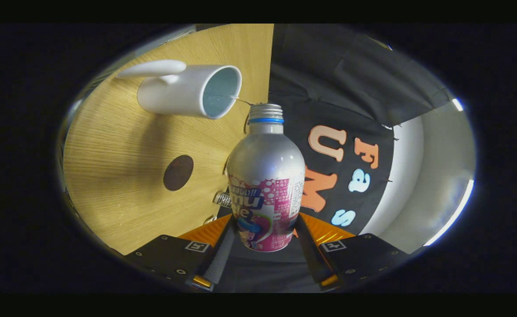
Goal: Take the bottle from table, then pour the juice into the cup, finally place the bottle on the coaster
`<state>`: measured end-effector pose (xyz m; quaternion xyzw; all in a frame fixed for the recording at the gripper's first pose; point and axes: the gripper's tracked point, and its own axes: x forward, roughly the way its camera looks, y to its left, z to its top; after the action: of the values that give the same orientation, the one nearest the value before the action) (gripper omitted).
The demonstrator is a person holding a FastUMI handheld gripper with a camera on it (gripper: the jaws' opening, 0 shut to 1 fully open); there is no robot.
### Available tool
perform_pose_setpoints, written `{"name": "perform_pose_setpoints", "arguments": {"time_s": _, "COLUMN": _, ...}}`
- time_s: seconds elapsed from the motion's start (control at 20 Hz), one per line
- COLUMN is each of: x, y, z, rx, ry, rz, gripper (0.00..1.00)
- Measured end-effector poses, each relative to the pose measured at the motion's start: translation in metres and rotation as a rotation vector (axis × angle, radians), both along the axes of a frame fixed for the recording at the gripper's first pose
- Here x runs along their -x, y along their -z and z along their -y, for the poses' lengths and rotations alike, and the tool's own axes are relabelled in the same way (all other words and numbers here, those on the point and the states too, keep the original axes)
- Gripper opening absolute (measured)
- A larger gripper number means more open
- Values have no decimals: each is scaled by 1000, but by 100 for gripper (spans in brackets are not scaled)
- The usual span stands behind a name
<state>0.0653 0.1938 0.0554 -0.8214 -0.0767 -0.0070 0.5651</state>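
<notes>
So the hand-held gripper (265, 240) has both fingers clamped on the lower body of the silver aluminium bottle with the pink label (266, 185), cap off. Whole scene looks tipped sideways, bottle mouth right by the rim of the white ceramic cup (188, 90). Round dark brown coaster (178, 172) sits on the light wooden surface (122, 145), well apart from the cup.

One bottle (266, 176) between the closed tongs (263, 246), one cup (188, 90), one coaster (178, 172), one table (122, 176).
</notes>
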Motion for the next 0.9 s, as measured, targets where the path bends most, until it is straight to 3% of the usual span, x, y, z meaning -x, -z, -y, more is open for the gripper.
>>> {"name": "perform_pose_setpoints", "arguments": {"time_s": 0.9, "x": -9, "y": -16, "z": -11, "rx": 160, "ry": -15, "rz": -37, "gripper": 76}}
